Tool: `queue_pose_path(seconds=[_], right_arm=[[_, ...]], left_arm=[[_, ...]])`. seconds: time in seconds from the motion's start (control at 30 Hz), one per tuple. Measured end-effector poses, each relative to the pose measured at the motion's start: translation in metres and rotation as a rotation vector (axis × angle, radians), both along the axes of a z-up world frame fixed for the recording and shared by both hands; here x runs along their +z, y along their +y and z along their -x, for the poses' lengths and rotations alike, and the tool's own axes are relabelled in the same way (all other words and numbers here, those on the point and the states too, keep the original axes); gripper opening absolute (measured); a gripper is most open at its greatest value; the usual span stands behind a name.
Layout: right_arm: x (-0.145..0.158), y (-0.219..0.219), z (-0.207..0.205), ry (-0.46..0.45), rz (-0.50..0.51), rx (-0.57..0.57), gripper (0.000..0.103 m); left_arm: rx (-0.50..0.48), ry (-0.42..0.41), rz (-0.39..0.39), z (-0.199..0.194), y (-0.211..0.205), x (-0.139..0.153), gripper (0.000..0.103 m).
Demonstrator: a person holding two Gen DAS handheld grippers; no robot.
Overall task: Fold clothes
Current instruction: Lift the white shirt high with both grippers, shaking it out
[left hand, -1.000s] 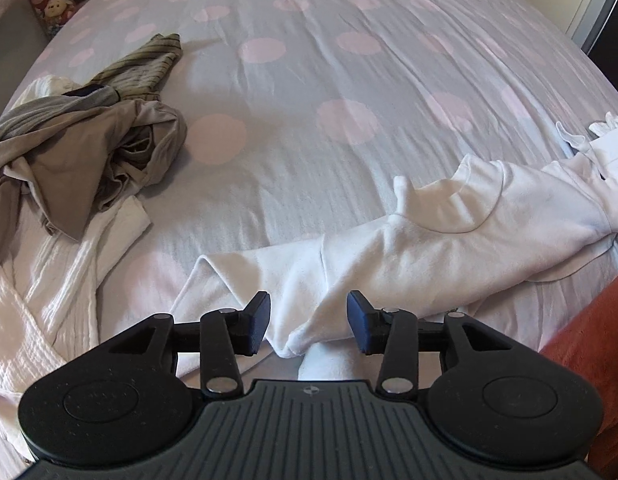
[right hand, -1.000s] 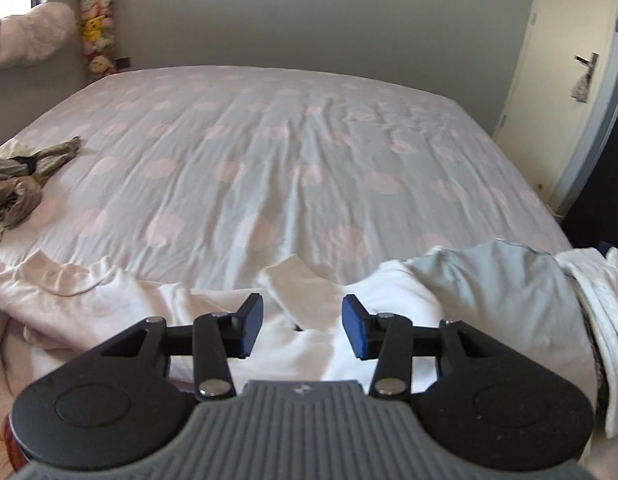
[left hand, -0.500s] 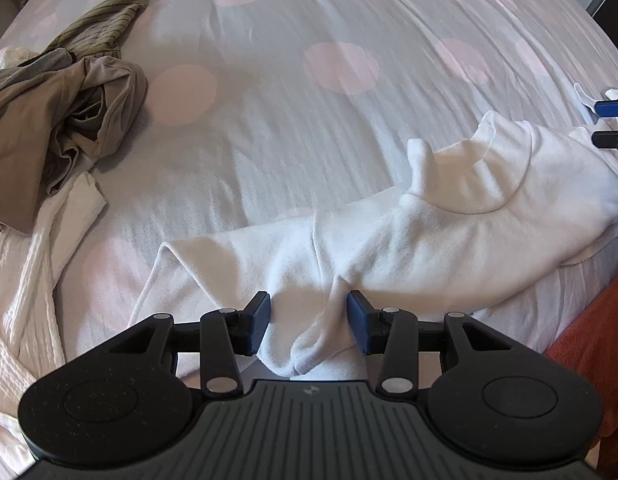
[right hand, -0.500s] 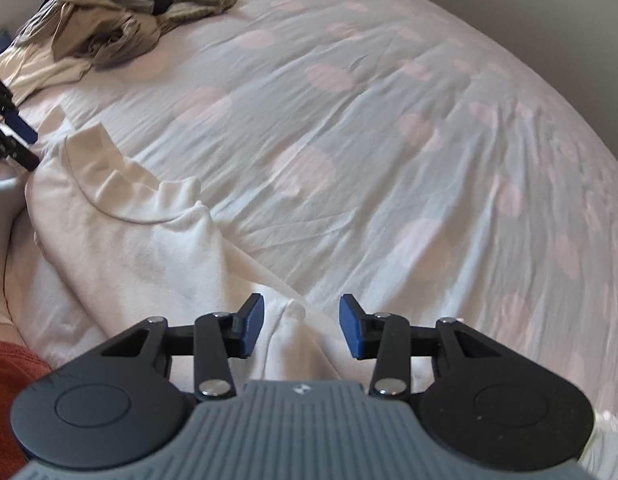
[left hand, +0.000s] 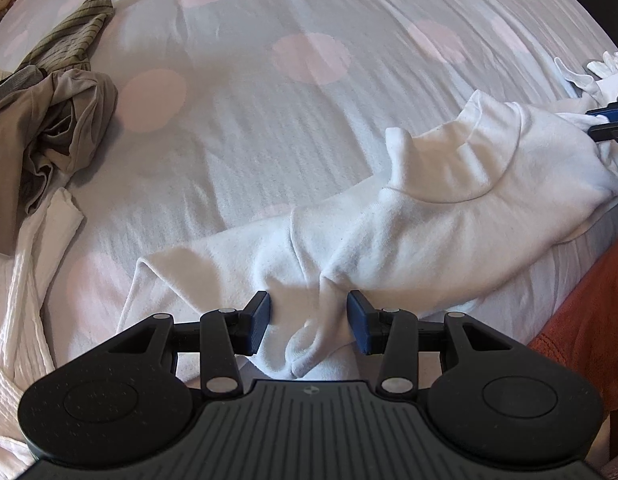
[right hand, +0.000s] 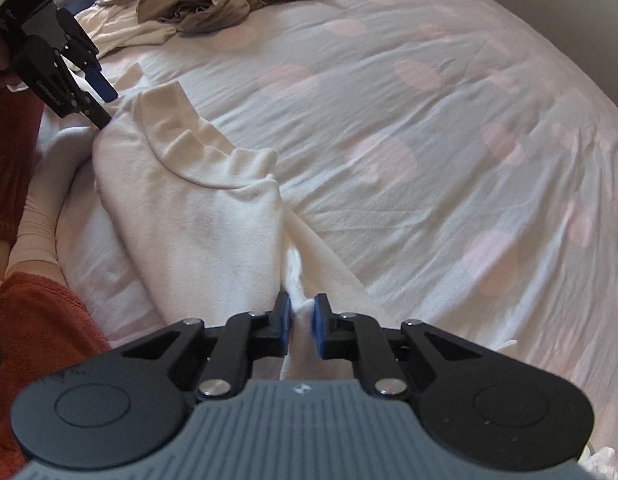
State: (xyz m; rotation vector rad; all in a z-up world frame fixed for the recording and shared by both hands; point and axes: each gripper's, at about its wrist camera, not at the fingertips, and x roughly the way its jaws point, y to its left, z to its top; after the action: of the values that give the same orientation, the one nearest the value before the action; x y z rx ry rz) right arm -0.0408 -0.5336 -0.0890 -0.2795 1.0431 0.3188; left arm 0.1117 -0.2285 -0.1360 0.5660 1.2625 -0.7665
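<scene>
A white long-sleeved top [left hand: 449,216] lies crumpled along the near edge of the bed, collar up; it also shows in the right wrist view [right hand: 197,216]. My left gripper [left hand: 309,322] is open, its jaws on either side of a fold of the top at its left shoulder end. It also shows in the right wrist view [right hand: 103,104]. My right gripper [right hand: 301,322] is shut on a bunched fold of the top at the other shoulder end. Its tips show at the right edge of the left wrist view [left hand: 607,122].
The bed [left hand: 309,92] has a grey cover with pink dots. A pile of brown and striped clothes [left hand: 49,120] lies at the left, over a white garment [left hand: 25,280]. More white clothes [left hand: 601,68] lie at the right. The person's orange sleeve [right hand: 33,320] is near.
My right gripper has closed on a fold of the white top. My left gripper has edged forward over the top's fold and stays open.
</scene>
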Motion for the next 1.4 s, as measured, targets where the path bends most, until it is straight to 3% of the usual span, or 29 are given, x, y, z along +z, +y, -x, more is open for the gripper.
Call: queue_pose_path(seconds=[0.13, 0.4, 0.47, 0.57, 0.73, 0.93, 1.07, 1.23, 1.4], right_arm=[[0.022, -0.006, 0.026, -0.065, 0.019, -0.064, 0.013], [0.03, -0.011, 0.053, -0.116, 0.004, -0.152, 0.013], [0.03, -0.01, 0.057, -0.126, -0.004, -0.172, 0.013], [0.032, -0.008, 0.063, -0.151, 0.01, -0.204, 0.013], [0.059, -0.001, 0.071, -0.272, 0.087, -0.272, 0.013], [0.128, 0.009, 0.08, -0.51, 0.197, -0.358, 0.012], [0.188, 0.019, 0.092, -0.699, 0.253, -0.405, 0.012], [0.251, 0.03, 0.12, -0.899, 0.276, -0.449, 0.012], [0.298, 0.05, 0.15, -1.062, 0.276, -0.455, 0.012]], left_arm=[[-0.045, -0.002, 0.029, 0.007, 0.001, 0.005, 0.047], [-0.086, 0.011, 0.017, 0.007, -0.002, 0.002, 0.047], [-0.081, 0.032, 0.015, 0.004, -0.002, -0.001, 0.023], [-0.069, 0.007, 0.044, 0.004, 0.002, 0.009, 0.007], [-0.022, -0.091, 0.15, 0.006, 0.012, 0.048, 0.006], [0.082, -0.283, 0.374, 0.001, 0.022, 0.148, 0.002], [0.095, -0.417, 0.5, 0.016, 0.027, 0.215, 0.002], [0.09, -0.615, 0.635, 0.046, 0.044, 0.299, 0.002], [0.09, -0.755, 0.716, 0.075, 0.064, 0.362, 0.002]])
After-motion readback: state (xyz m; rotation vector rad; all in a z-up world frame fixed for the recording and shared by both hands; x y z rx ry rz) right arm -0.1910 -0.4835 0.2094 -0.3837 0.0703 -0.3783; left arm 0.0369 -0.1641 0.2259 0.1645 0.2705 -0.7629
